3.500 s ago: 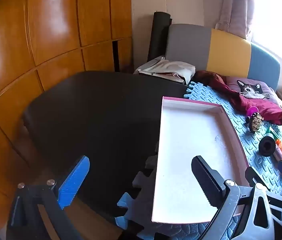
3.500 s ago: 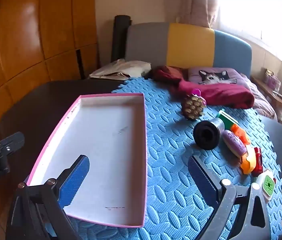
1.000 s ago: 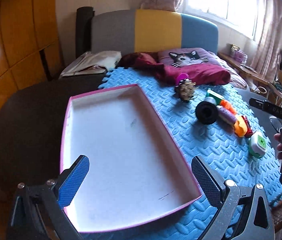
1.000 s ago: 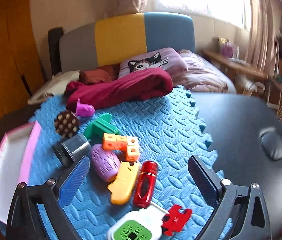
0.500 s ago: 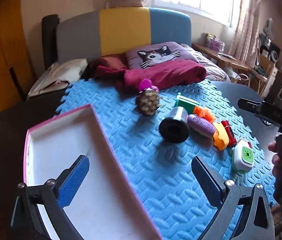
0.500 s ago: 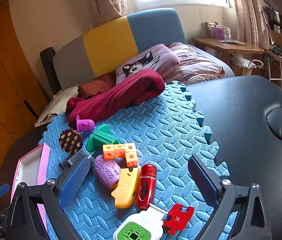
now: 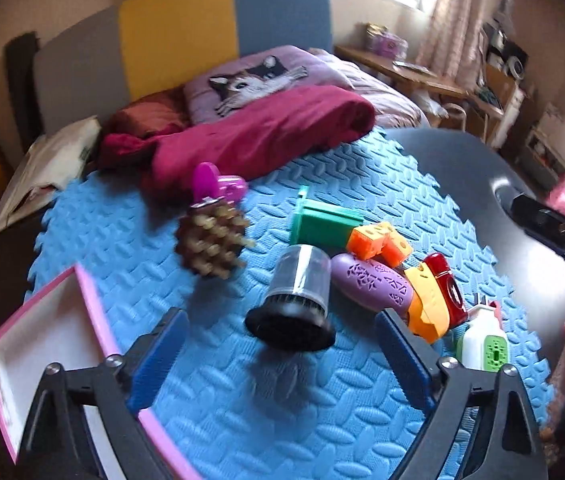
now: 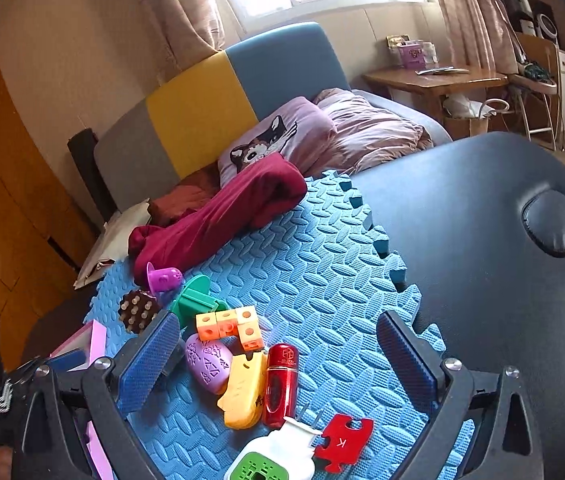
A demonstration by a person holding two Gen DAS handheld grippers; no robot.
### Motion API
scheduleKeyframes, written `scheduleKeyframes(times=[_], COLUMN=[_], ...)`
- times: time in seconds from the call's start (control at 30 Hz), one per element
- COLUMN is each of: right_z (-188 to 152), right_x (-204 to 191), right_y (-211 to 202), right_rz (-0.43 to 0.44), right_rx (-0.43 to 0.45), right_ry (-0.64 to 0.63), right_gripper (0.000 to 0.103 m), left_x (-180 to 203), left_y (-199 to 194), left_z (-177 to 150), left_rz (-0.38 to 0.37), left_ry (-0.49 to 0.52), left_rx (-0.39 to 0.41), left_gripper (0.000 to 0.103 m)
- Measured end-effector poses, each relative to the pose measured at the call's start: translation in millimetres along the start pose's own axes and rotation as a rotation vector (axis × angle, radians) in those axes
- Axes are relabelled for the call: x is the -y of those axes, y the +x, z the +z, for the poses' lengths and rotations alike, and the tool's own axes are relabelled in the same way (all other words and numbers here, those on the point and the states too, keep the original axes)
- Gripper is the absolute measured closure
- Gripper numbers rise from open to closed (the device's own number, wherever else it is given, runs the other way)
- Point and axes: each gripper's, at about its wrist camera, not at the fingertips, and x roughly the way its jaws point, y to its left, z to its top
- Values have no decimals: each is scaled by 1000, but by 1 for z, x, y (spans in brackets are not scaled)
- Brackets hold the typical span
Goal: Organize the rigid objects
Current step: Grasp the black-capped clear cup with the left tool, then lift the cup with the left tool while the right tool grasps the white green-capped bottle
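Jaws of the left gripper stand spread and empty, framing the black-rimmed cylinder lying on the blue mat, beside the pink tray. Likely light, stiff, smooth; grasp across its barrel. Right gripper likewise spread, empty.

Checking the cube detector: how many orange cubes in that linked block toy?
4 visible in the orange cube toy: three in a row, one hanging off the right end toward the red bottle. More could be hidden underneath.

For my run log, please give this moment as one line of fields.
left tongs: open, empty | right tongs: open, empty | toys: all on blue mat | pink tray: no toys visible in it
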Motion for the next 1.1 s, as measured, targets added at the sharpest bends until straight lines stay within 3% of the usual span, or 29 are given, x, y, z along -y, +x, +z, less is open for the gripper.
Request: scheduleKeyframes(times=[0.13,0.23,0.33,0.57,0.77,1.03,1.1], right_z=[0,1,2,4,0,-10,-15], right_x=[1,2,9,27,35,20,15], right_y=[-1,-2,-3,4,15,26,26], right_rz=[6,6,6,29,44,46,54], right_rx=[1,8,17,-29,-95,-179,-200], right_ry=[5,13,42,130,172,106,90], right_gripper=[2,2,2,19,21,31,37], left_x=[7,10,7,4,8,19,23], left_y=[25,43,60,40,1,-19,-24], left_z=[11,14,10,-11,-40,-74,-84], left_rz=[-12,-16,-22,-32,-55,-67,-77], left_ry=[53,74,52,-18,-51,-76,-74], left_rx=[-45,-75,-120,-41,39,36,36], left_gripper=[21,26,45,45,45,46,46])
